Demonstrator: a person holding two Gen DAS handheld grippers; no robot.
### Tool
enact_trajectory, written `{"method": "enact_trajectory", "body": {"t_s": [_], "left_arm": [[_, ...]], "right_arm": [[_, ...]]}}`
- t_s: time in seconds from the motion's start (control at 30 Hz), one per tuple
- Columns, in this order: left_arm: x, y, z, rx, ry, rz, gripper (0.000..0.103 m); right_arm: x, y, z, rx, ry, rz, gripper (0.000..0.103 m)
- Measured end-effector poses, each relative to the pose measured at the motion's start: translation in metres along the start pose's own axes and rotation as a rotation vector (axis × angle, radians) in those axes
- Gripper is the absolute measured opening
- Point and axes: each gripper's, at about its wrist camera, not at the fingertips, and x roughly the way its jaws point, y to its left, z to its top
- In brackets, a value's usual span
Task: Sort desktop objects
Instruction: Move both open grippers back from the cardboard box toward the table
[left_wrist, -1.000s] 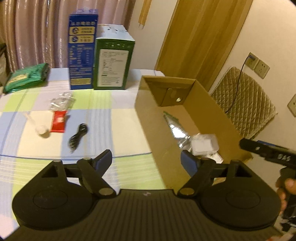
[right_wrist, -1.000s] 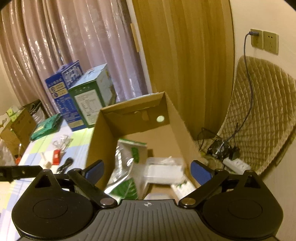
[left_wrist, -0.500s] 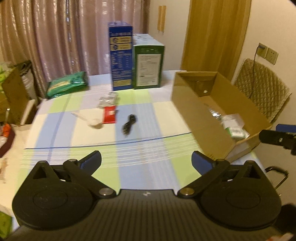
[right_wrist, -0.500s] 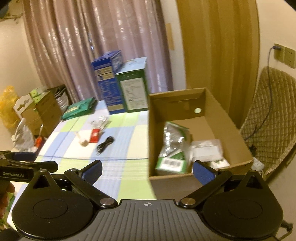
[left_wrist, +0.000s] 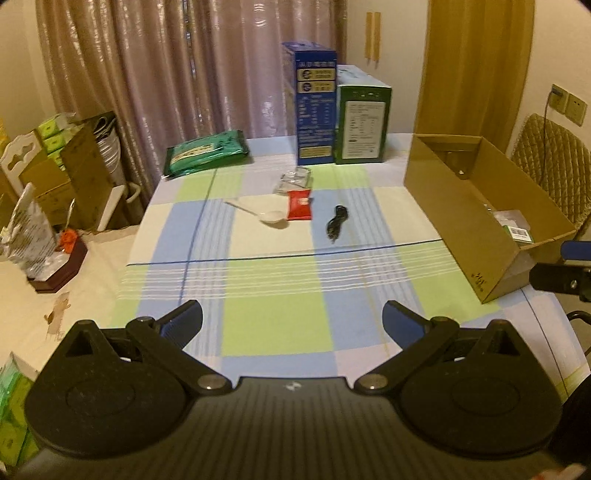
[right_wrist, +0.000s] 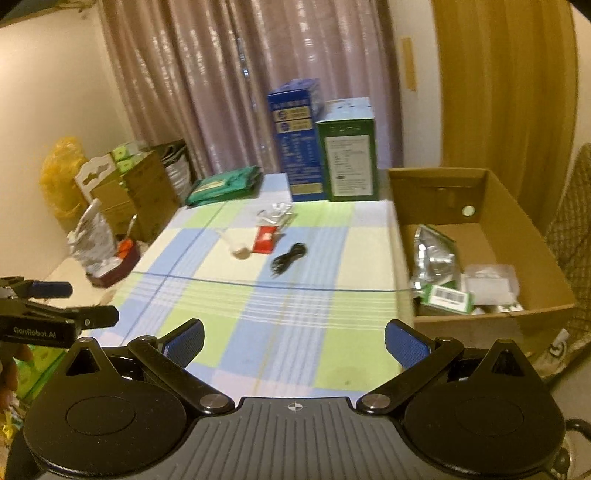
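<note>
Checked table (left_wrist: 273, 325): cardboard box (left_wrist: 461, 206), cable (left_wrist: 337, 221), red sachet (left_wrist: 299, 205), maybe spoon (left_wrist: 266, 214).

A matt checked cloth (left_wrist: 280, 325) covers the desk. The open box (right_wrist: 517, 206) at three o'clock is plain brown cardboard, with a shiny foil bag (right_wrist: 432, 258) inside. The red sachet (left_wrist: 299, 205) looks glossy, the curtain (left_wrist: 184, 74) at twelve o'clock faintly shiny fabric.

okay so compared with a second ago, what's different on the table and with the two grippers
Both grippers have pulled back from the cardboard box, so the whole table now shows. The left gripper fingers spread wider; the right gripper is open as before, and neither holds anything. The red packet, black cable, white spoon and the box's contents lie as they did.
</note>
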Motion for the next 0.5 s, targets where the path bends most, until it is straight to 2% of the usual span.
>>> {"method": "enact_trajectory", "body": {"t_s": [0.2, 0.5], "left_arm": [[0.011, 0.023, -0.005, -0.037, -0.003, 0.007, 0.102], [0.078, 0.056, 0.018, -0.094, -0.053, 0.03, 0.101]], "right_arm": [[0.018, 0.016, -0.004, -0.022, 0.022, 0.016, 0.101], [0.077, 0.021, 0.007, 0.006, 0.025, 0.015, 0.101]]}}
